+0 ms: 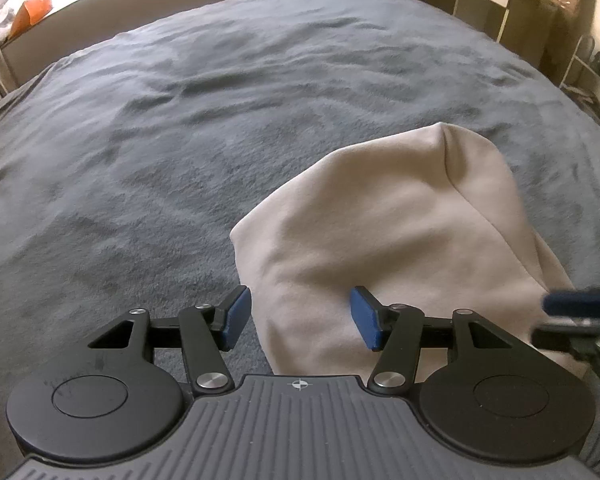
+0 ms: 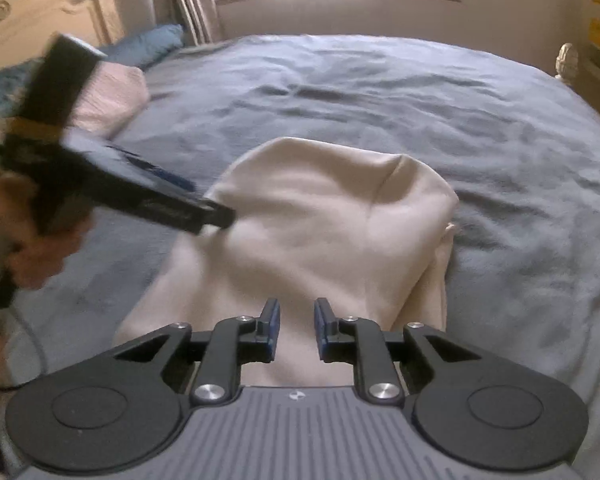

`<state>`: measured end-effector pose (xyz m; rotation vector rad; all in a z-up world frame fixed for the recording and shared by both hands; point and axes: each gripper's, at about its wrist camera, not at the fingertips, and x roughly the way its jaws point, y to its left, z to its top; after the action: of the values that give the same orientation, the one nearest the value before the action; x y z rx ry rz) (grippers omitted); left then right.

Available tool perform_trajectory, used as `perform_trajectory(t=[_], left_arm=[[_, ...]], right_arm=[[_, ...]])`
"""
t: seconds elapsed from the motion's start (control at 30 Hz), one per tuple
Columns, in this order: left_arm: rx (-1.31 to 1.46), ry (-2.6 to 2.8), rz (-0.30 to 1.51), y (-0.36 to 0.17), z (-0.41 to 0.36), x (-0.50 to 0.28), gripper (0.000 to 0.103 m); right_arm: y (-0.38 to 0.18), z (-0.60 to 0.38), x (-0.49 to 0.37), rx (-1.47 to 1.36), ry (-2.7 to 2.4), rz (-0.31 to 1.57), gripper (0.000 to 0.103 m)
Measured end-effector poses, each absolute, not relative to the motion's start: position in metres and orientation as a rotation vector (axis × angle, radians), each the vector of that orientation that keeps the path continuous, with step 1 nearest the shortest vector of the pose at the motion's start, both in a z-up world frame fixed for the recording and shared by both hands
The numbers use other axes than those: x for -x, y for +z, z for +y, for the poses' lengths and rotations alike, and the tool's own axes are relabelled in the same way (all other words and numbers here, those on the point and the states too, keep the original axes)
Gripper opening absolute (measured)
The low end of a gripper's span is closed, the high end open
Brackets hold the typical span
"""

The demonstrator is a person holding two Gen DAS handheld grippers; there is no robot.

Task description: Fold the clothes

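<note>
Folding this cream garment [image 1: 384,216] well means squaring its edges first. It lies bunched on the grey blanket [image 1: 140,140] at the bed's near edge. My left tongs [image 1: 300,316] stand half open astride its left edge, gripping nothing. My right tongs [image 2: 296,330] hover above its near end, narrowly parted, empty. I'd pinch matching corners, then lift evenly.
</note>
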<state>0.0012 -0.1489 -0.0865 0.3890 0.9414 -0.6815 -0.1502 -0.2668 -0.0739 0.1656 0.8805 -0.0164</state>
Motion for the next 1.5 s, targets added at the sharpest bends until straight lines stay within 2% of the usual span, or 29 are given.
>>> perform_trajectory(t=[0.03,0.1,0.17,0.2,0.23,0.3,0.5,0.53,0.6,0.77,0.9,1.0,1.3,1.5], left_arm=[[-0.388,-0.681,0.942,-0.087,-0.149,-0.001,0.056],[-0.387,-0.679,0.944,-0.087,-0.148,-0.002,0.058],[-0.386,-0.677,0.946,-0.087,-0.148,-0.002,0.06],[-0.386,-0.676,0.946,-0.087,-0.148,-0.002,0.061],[-0.384,-0.676,0.948,-0.087,-0.148,-0.002,0.062],[-0.381,-0.674,0.949,-0.087,-0.148,-0.003,0.063],[-0.352,-0.676,0.968,-0.088,-0.143,-0.01,0.07],[-0.324,-0.691,0.988,-0.088,-0.14,-0.014,0.071],[-0.258,-0.733,1.024,-0.09,-0.128,-0.024,0.079],[-0.049,-0.847,1.109,-0.104,-0.082,-0.038,0.084],[0.065,-0.883,1.232,-0.129,-0.065,-0.045,0.085],[0.105,-0.949,1.258,-0.138,-0.066,-0.043,0.085],[0.067,-1.042,1.263,-0.148,-0.098,-0.032,0.094],[0.051,-1.05,1.287,-0.151,-0.122,-0.033,0.101]], right_arm=[[-0.076,-0.268,0.145,-0.168,-0.028,0.887,0.033],[-0.078,-0.277,0.14,-0.196,-0.051,0.886,0.046],[-0.079,-0.292,0.14,-0.249,-0.074,0.871,0.047],[-0.08,-0.302,0.14,-0.291,-0.093,0.87,0.052],[-0.083,-0.314,0.141,-0.346,-0.103,0.878,0.064],[-0.09,-0.338,0.145,-0.474,-0.126,0.889,0.073],[-0.122,-0.405,0.16,-0.86,-0.197,0.842,0.078],[-0.131,-0.415,0.162,-0.926,-0.207,0.836,0.079],[-0.147,-0.431,0.165,-1.037,-0.218,0.818,0.079],[-0.176,-0.452,0.172,-1.212,-0.184,0.743,0.081],[-0.187,-0.455,0.174,-1.253,-0.132,0.706,0.087],[-0.188,-0.451,0.171,-1.233,-0.089,0.708,0.091],[-0.195,-0.421,0.18,-1.188,0.165,0.849,0.091],[-0.202,-0.421,0.158,-1.193,0.275,0.866,0.091]])
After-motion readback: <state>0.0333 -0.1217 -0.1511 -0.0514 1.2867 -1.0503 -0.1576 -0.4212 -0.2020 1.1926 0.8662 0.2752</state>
